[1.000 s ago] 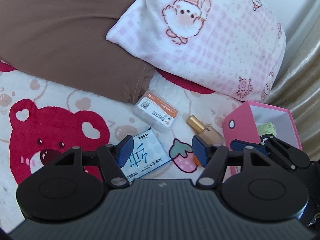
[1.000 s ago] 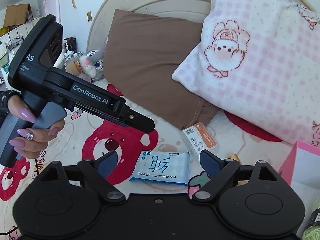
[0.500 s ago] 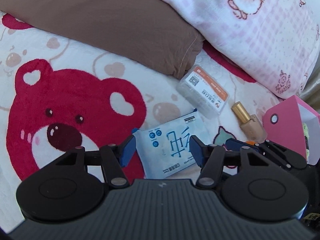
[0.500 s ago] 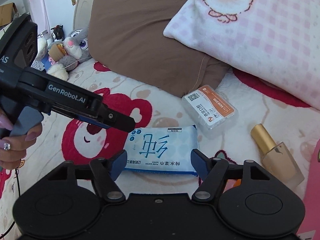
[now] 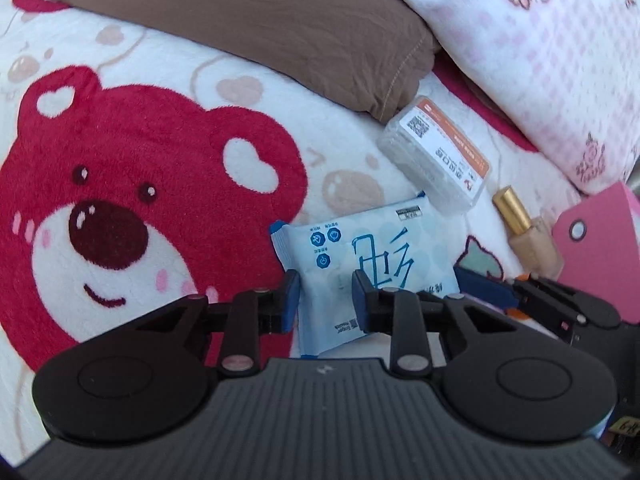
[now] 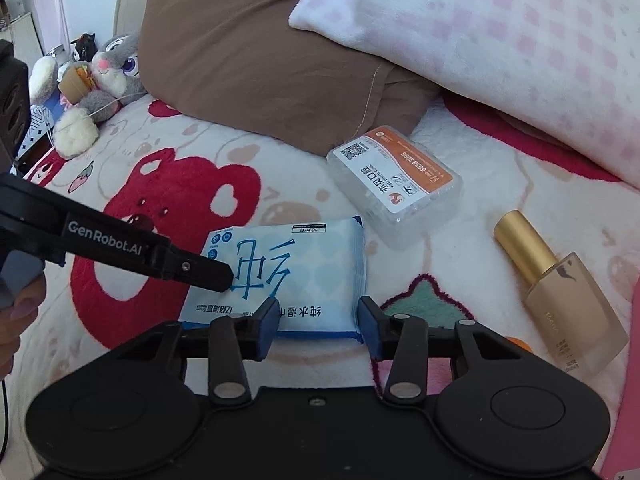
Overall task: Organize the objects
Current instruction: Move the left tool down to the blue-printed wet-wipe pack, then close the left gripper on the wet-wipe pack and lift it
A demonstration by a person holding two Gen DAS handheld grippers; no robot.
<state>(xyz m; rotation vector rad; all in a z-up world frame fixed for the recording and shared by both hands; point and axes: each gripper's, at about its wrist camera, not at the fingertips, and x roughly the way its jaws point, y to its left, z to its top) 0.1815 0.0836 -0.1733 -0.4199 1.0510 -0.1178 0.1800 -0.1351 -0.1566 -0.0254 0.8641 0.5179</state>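
1. Both our tongs have dropped toward the bed point(image 6: 500, 184) and their jaws have just been closing in on the blue wipes pack point(image 6: 304, 268).
2. Left tongs point(image 5: 325, 300) pinch its left end, right tongs point(image 6: 316, 320) clamp its near edge.
3. Pack's flat on the blanket, beside the clear floss box point(image 6: 394, 186). Looks like we lift next, probably into the pink box point(image 5: 600, 248).
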